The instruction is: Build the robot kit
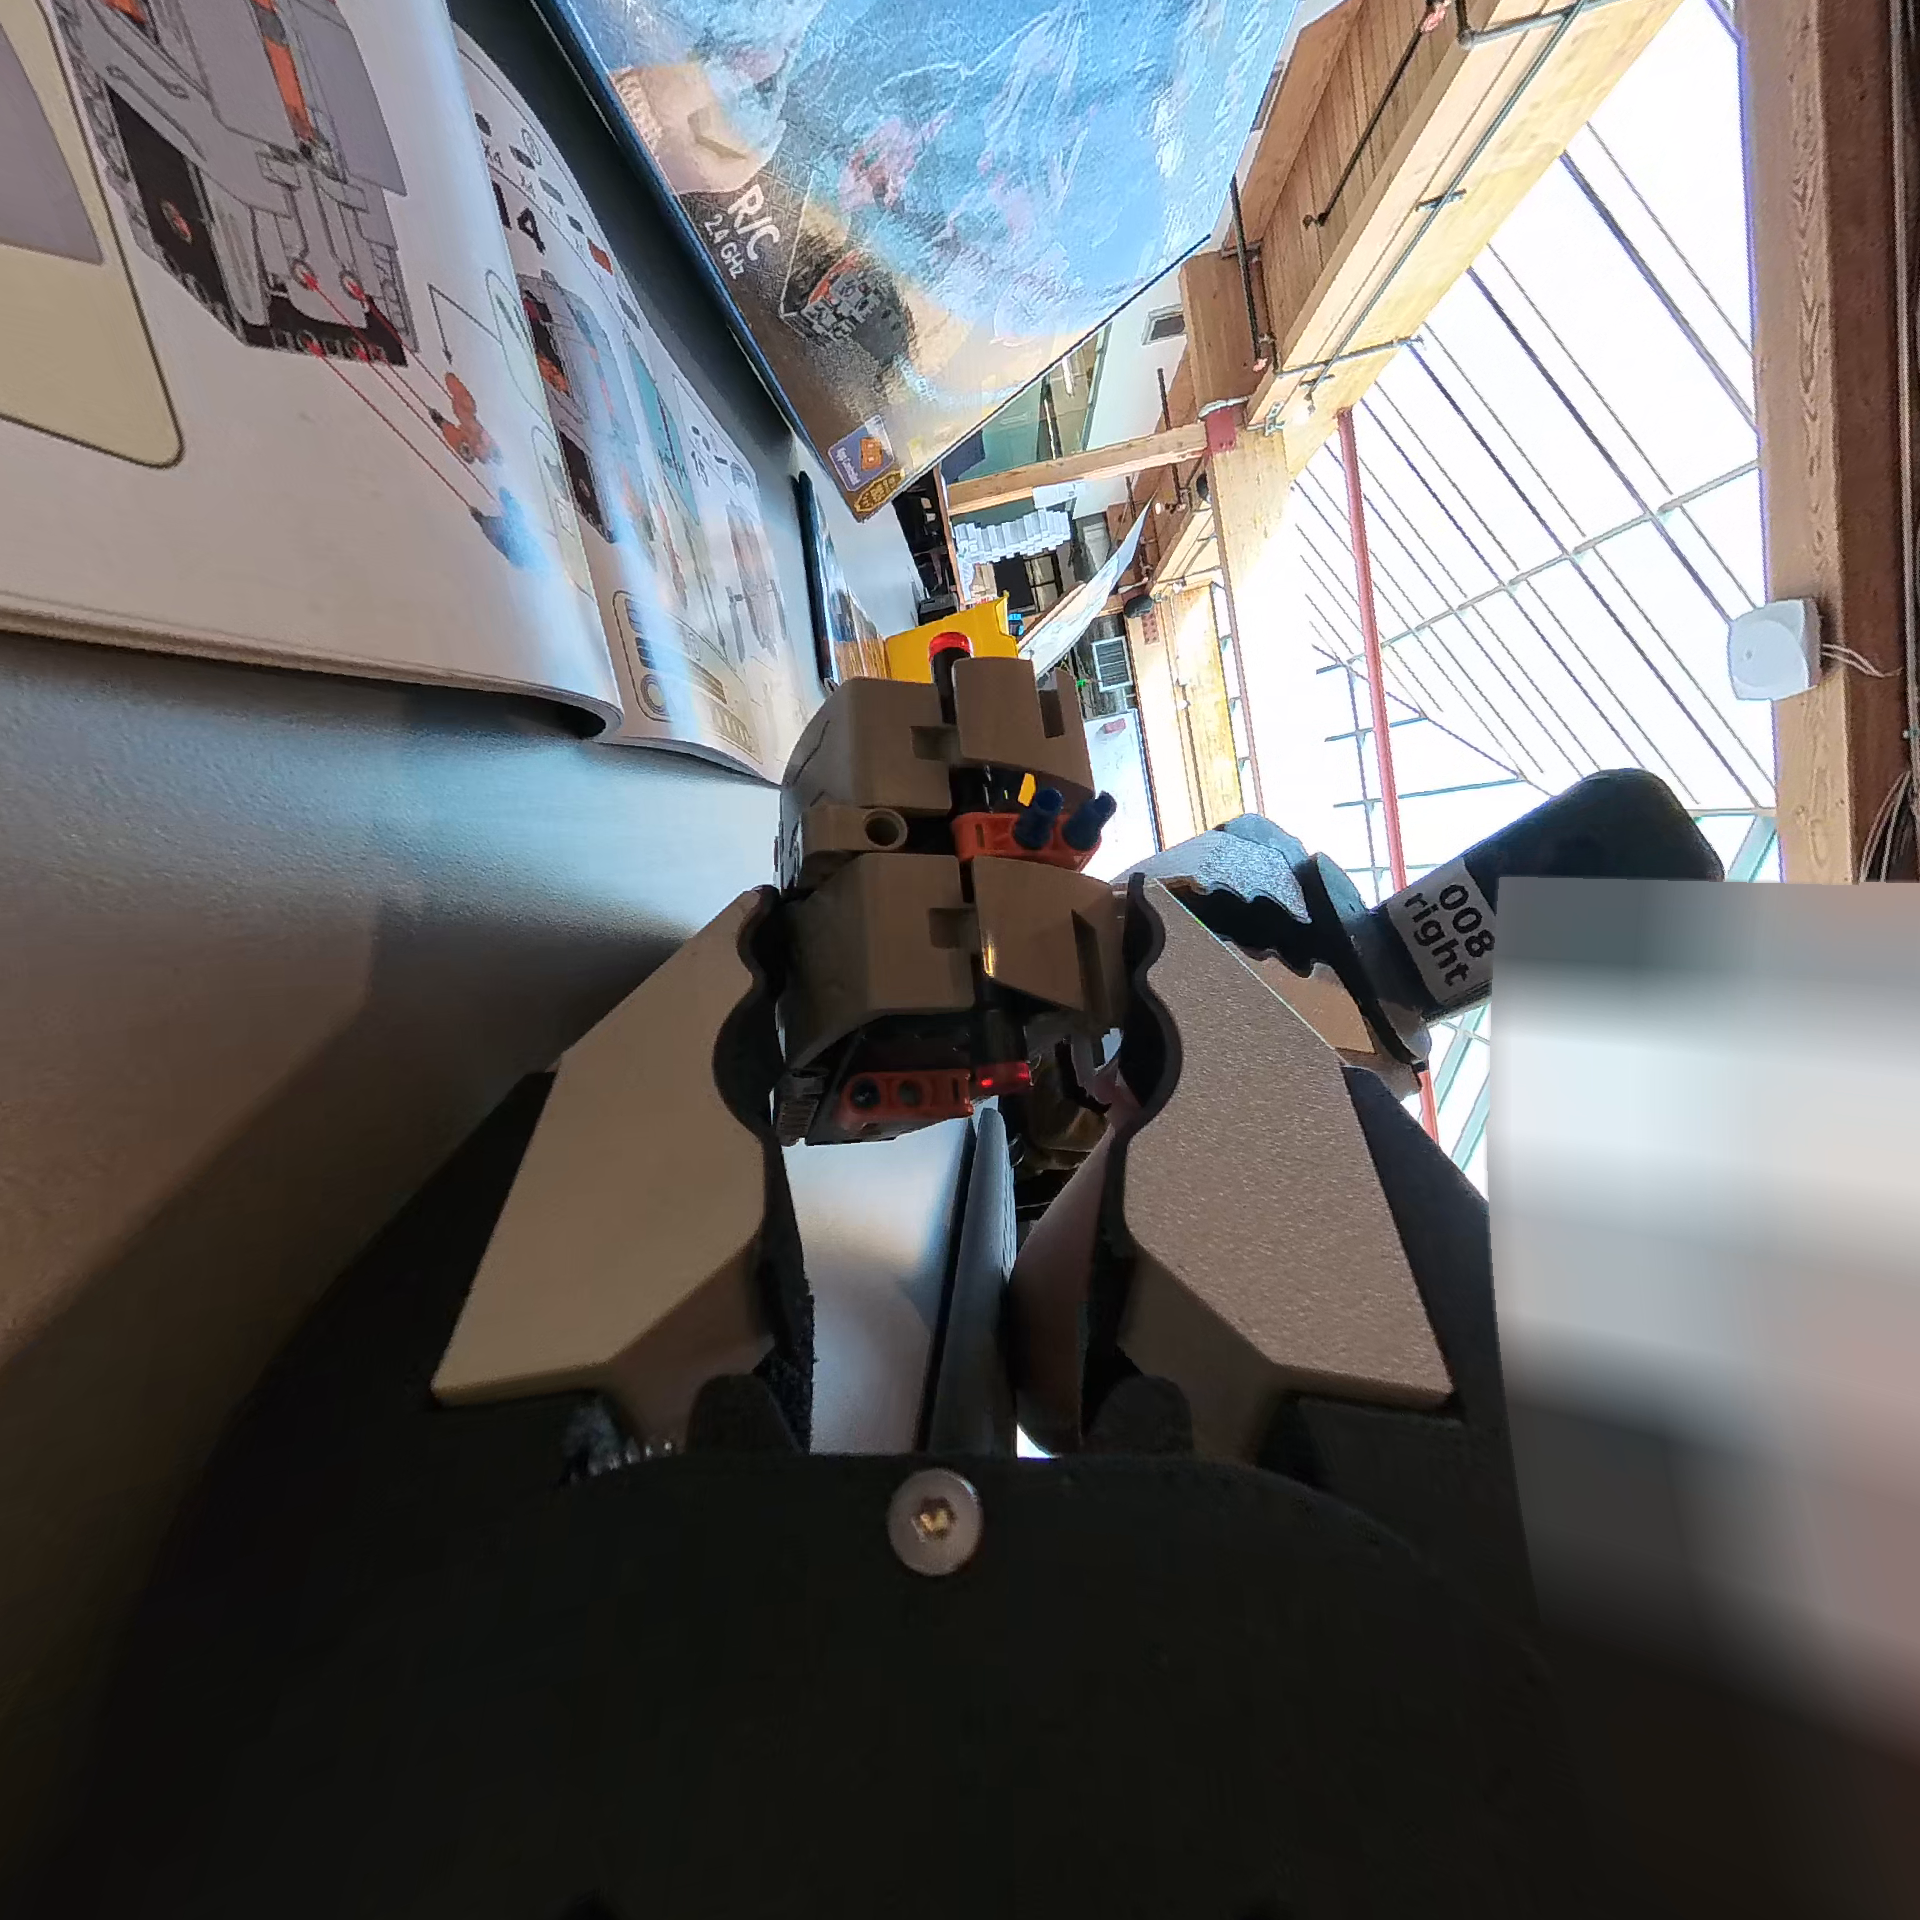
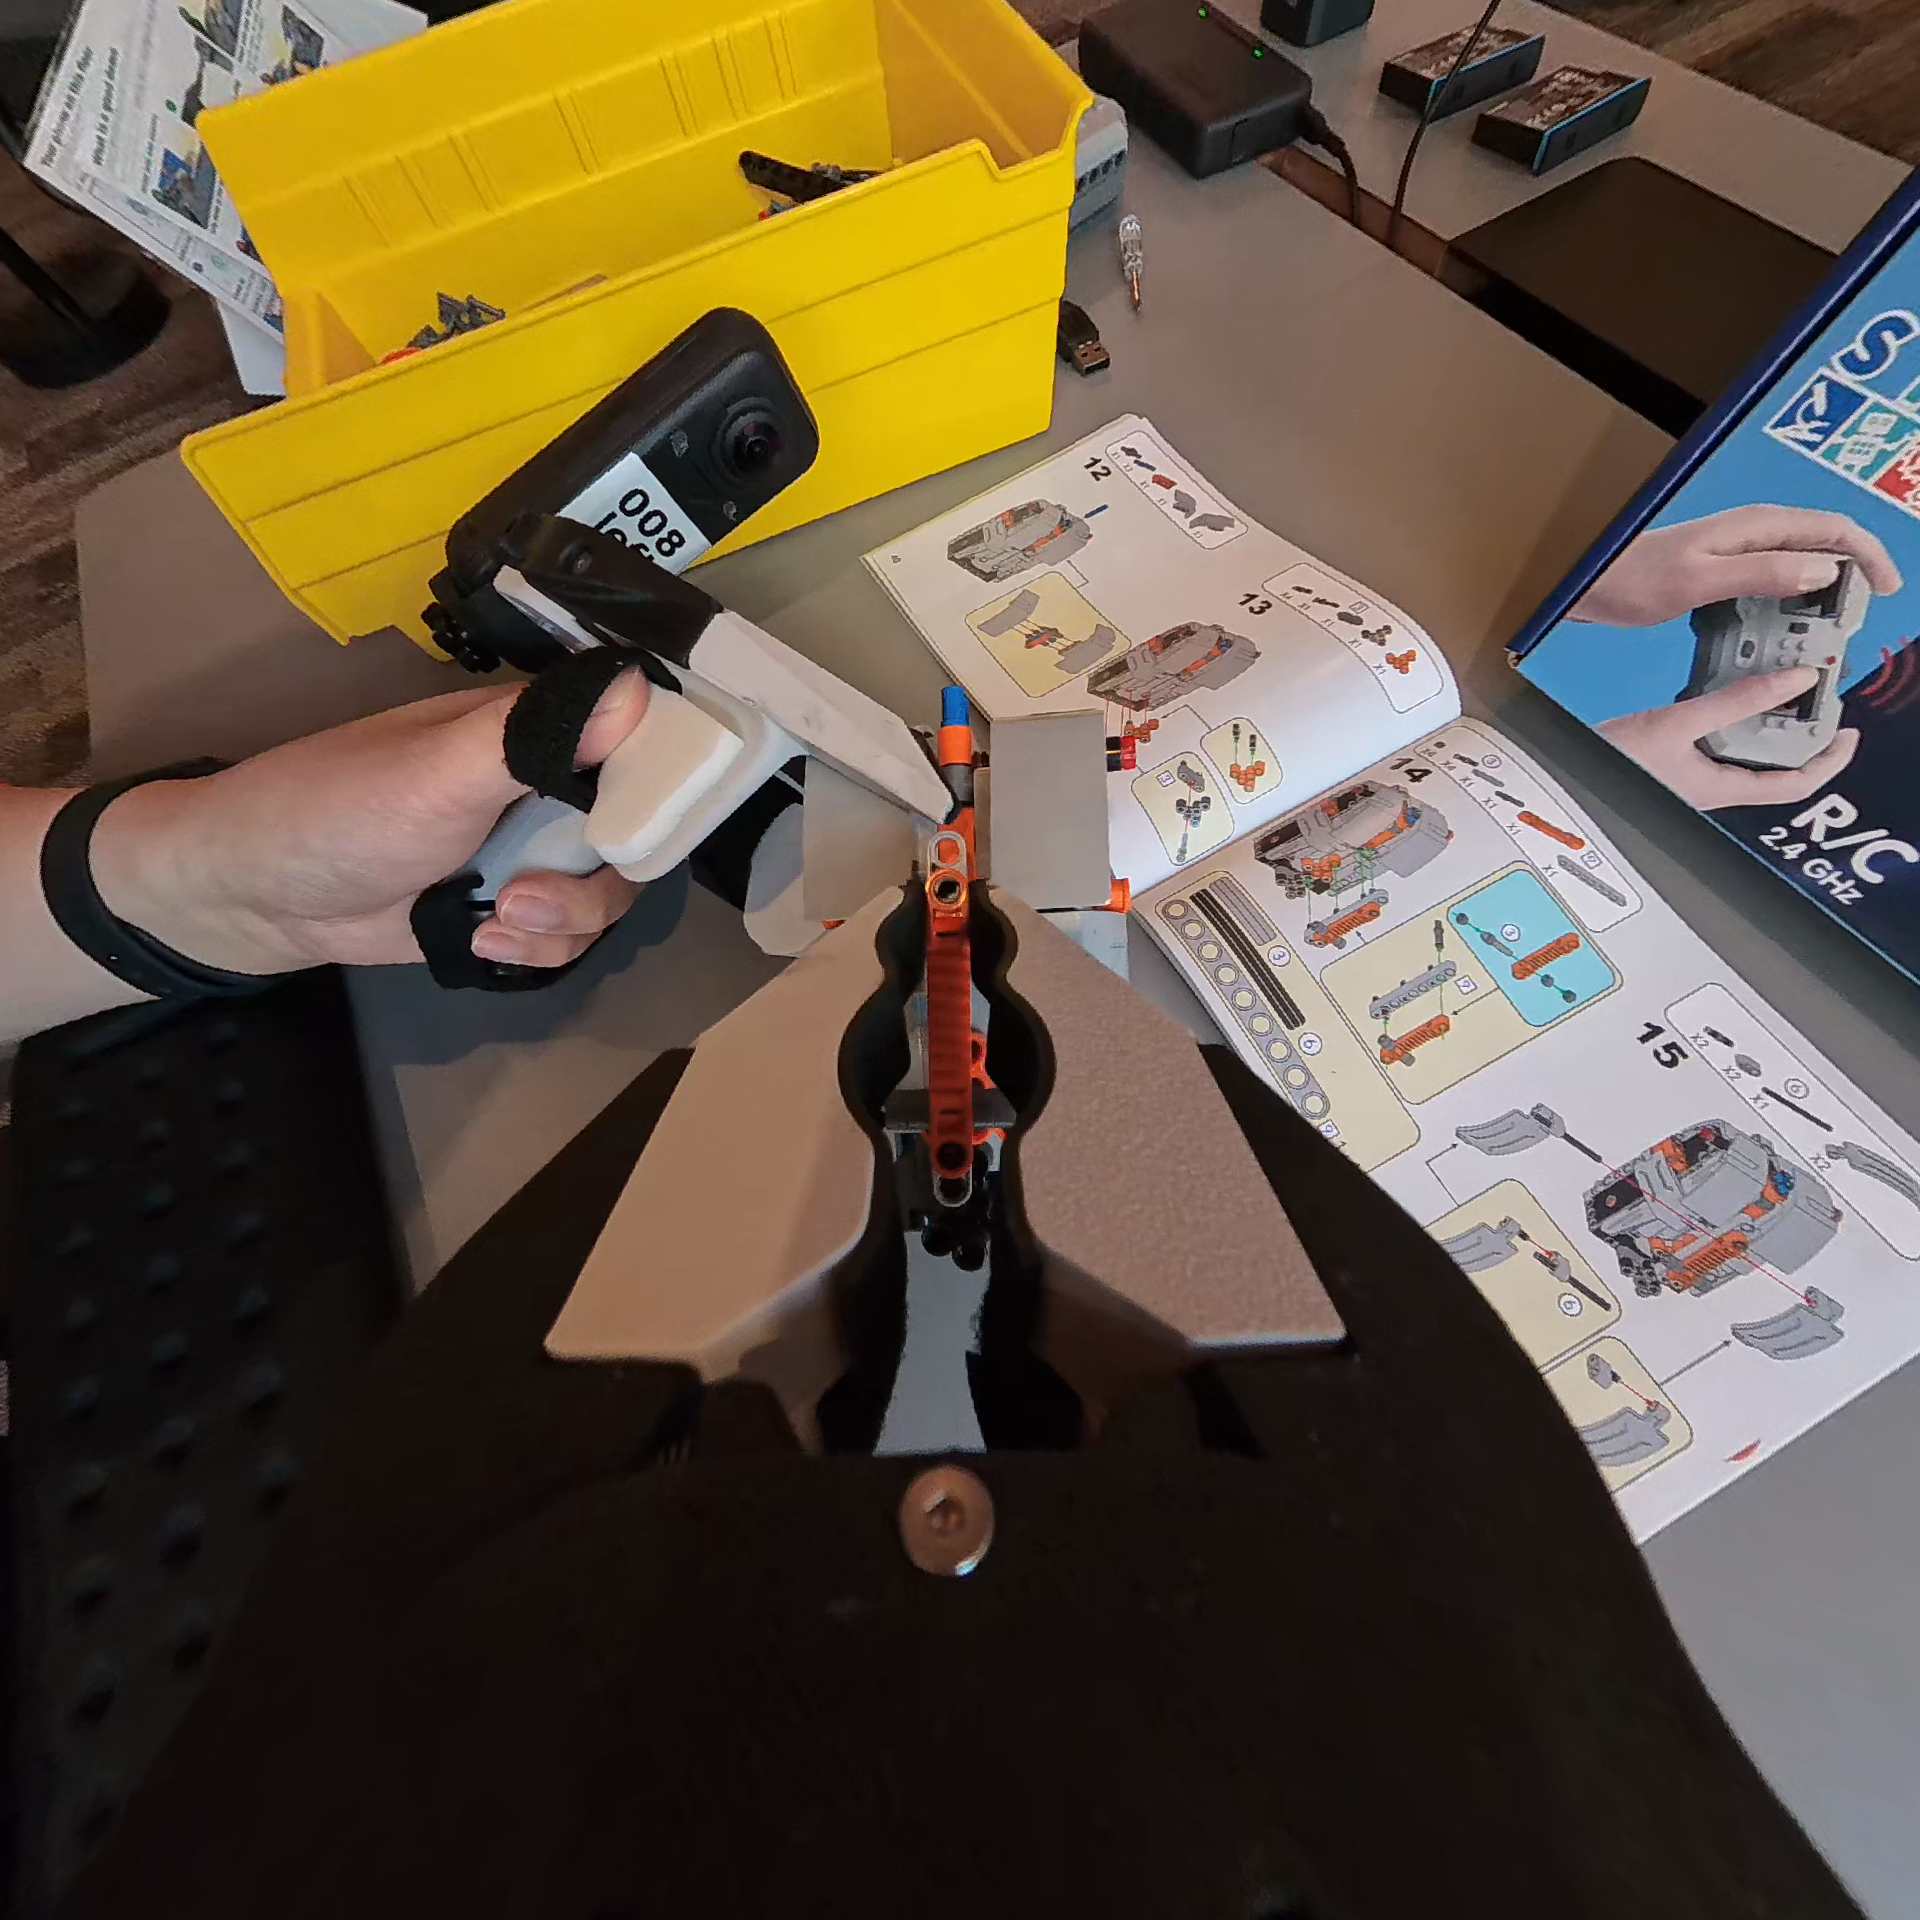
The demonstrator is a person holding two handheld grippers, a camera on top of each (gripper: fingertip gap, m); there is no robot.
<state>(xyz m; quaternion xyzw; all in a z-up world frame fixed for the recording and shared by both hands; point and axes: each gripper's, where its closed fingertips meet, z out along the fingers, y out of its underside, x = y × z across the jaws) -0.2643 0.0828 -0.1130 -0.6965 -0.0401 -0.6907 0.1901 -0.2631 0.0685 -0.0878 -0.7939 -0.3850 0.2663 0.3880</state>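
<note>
Left tongs (image 1: 940, 997) clamped on grey model (image 1: 914, 862); right tongs (image 2: 940, 935) pinching its orange beam (image 2: 951, 1029), above desk (image 2: 1299, 343) beside manual (image 2: 1455, 987), yellow bin (image 2: 644, 208).

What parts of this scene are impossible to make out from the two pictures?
- Yellow bin contents: right wrist view, walls hide most.
- Grey block model underside: left wrist view, left gripper covers it.
- Orange beam lower end: right wrist view, hidden inside right gripper.
- Blue box: cut off by edge.
</note>
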